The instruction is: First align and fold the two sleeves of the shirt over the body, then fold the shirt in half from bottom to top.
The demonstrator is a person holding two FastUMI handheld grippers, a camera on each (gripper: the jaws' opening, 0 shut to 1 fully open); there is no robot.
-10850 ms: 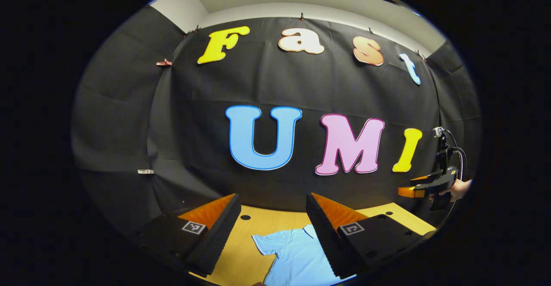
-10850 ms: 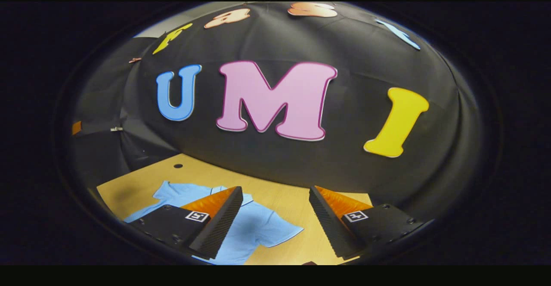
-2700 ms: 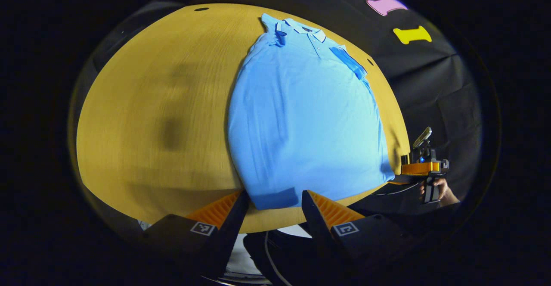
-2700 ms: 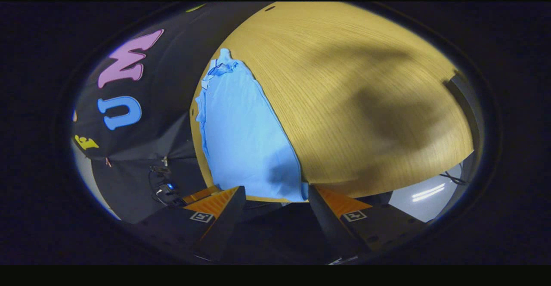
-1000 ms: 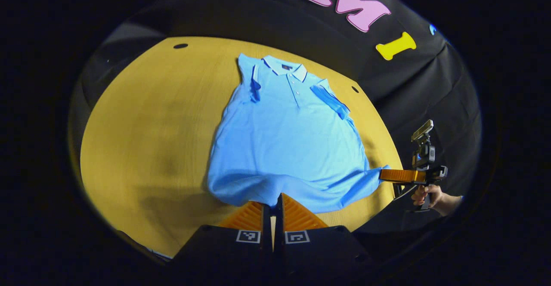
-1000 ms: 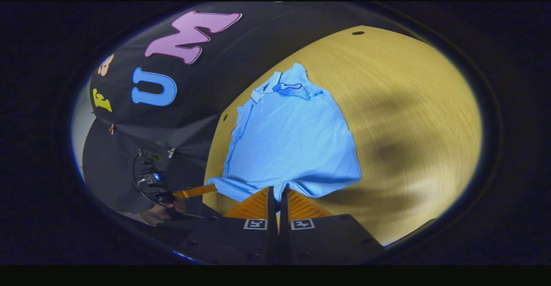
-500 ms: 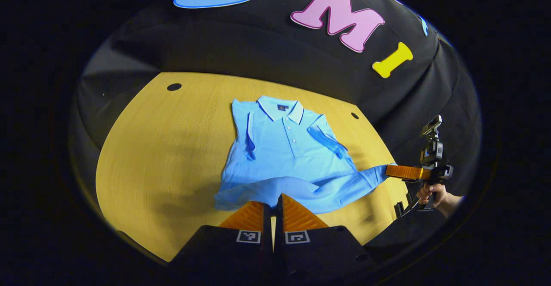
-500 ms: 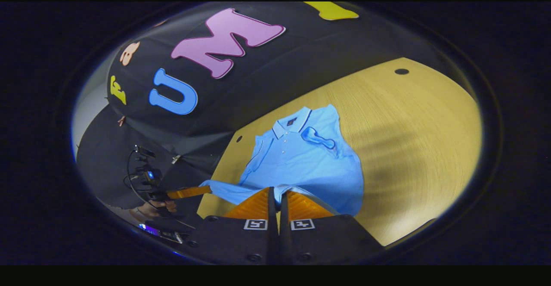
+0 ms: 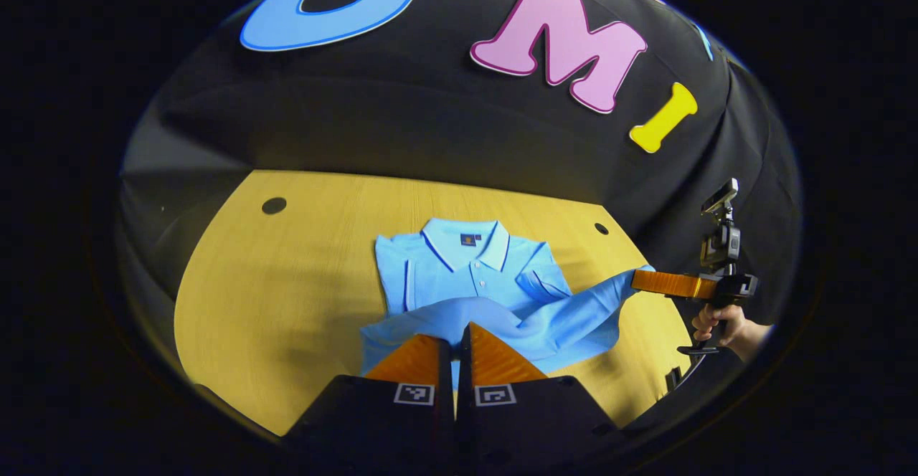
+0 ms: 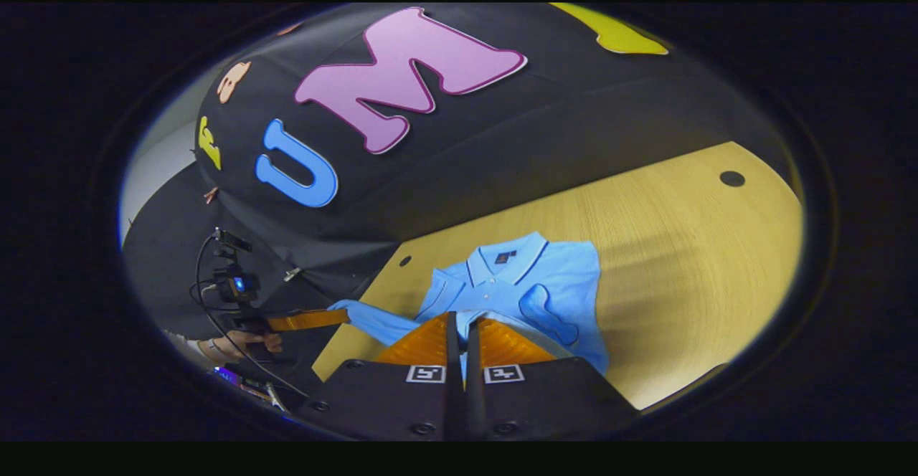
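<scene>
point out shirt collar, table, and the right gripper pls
collar [image 9: 465,241], left gripper view, on the flat middle below the neck tag.
table [image 9: 287,275], left gripper view, on bare wood beside the shirt.
right gripper [image 9: 638,280], left gripper view, at its fingertips on the hem.

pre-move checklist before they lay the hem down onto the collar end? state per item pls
1. Left gripper shut on the shirt hem: ok.
2. Right gripper shut on the hem: ok; the left gripper view shows it at the far corner.
3. Both sleeves folded over the body: ok.
4. Hem level between the grippers: cannot tell; it sags in the middle.
5. Collar end flat on the table: ok.
6. Landing area free of other things: ok.
</scene>
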